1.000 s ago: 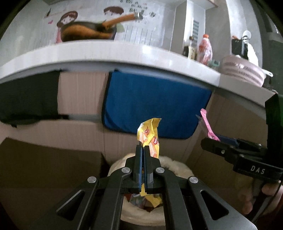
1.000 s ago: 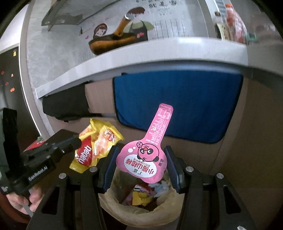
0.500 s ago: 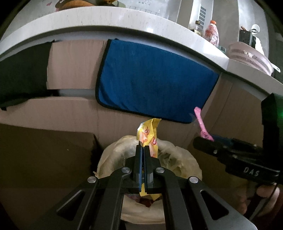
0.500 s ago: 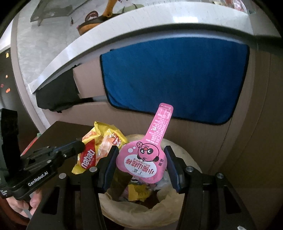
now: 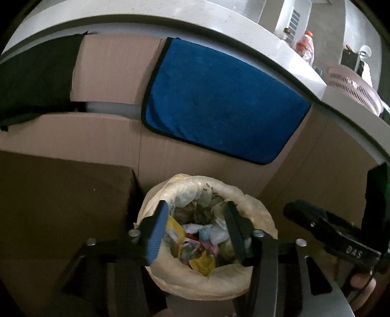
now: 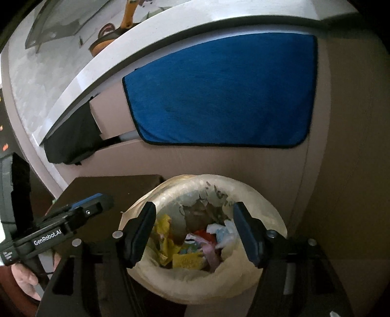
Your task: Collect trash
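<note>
A round bin lined with a pale plastic bag [image 5: 258, 214] [image 6: 265, 202] stands on the floor under both grippers. Several wrappers lie inside it, among them a yellow snack wrapper [image 5: 175, 230] [image 6: 165, 234] and a pink one [image 6: 210, 253]. My left gripper [image 5: 196, 219] hangs over the bin's mouth with its jaws opening and nothing between them. Over the same bin my right gripper [image 6: 195, 223] is also opening, its jaws empty. Each gripper shows at the side of the other's view: the right one [image 5: 324, 224], the left one [image 6: 80, 214].
A blue towel [image 5: 219, 97] [image 6: 219, 92] hangs on the cabinet front below the grey counter edge [image 5: 170, 22]. A dark cloth [image 6: 70, 139] hangs to its left. A brown cardboard box [image 5: 63, 195] stands left of the bin. A pink colander [image 5: 351, 85] sits on the counter.
Both grippers sank toward the bin and opened. The yellow wrapper left the left gripper and the pink wrapper left the right one; both now lie in the bin.
</note>
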